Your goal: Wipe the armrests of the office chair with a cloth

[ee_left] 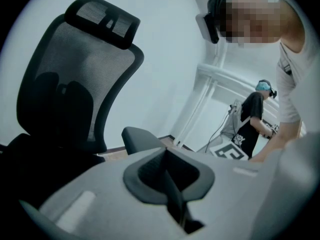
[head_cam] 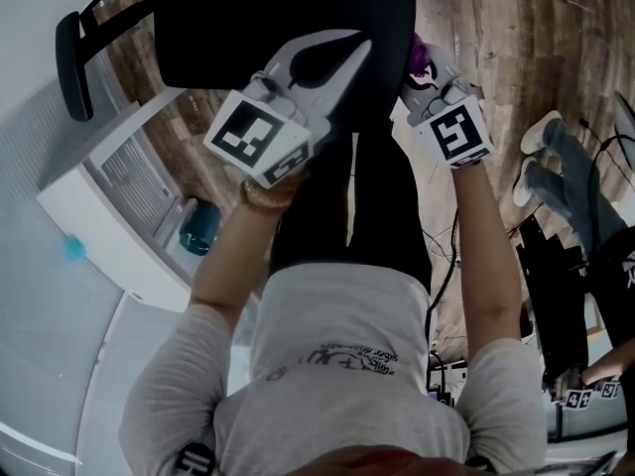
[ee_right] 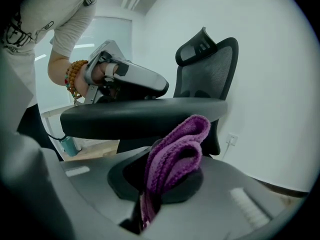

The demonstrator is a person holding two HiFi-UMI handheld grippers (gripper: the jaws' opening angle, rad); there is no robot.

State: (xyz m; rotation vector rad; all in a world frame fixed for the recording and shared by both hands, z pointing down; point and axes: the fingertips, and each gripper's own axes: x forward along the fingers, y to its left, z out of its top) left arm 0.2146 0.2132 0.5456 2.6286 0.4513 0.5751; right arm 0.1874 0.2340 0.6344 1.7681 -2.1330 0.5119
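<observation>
We hold the purple cloth point(ee_right: 176, 151) clamped in the right gripper point(head_cam: 429, 79). Its jaws pinch the lower part, so a folded loop stands up past the tips. In the right gripper view the near armrest pad point(ee_right: 142, 115) lies directly ahead of that loop, in the middle of the frame. Its long axis runs left to right, across the line of the jaws. The top of the loop overlaps the pad's lower edge in the picture, but we cannot tell whether they touch. We judge the coming move to be a short push forward and up onto the pad, then a stroke along its length.

The left gripper point(ee_left: 166, 165) has its jaws together on nothing. In the head view it hangs over the black seat point(head_cam: 198, 28) at upper centre. In the right gripper view it shows beyond the pad, so the right one is clearly nearer the work. The other armrest point(head_cam: 69, 62) stands at the upper left of the head view, well apart from both grippers.
</observation>
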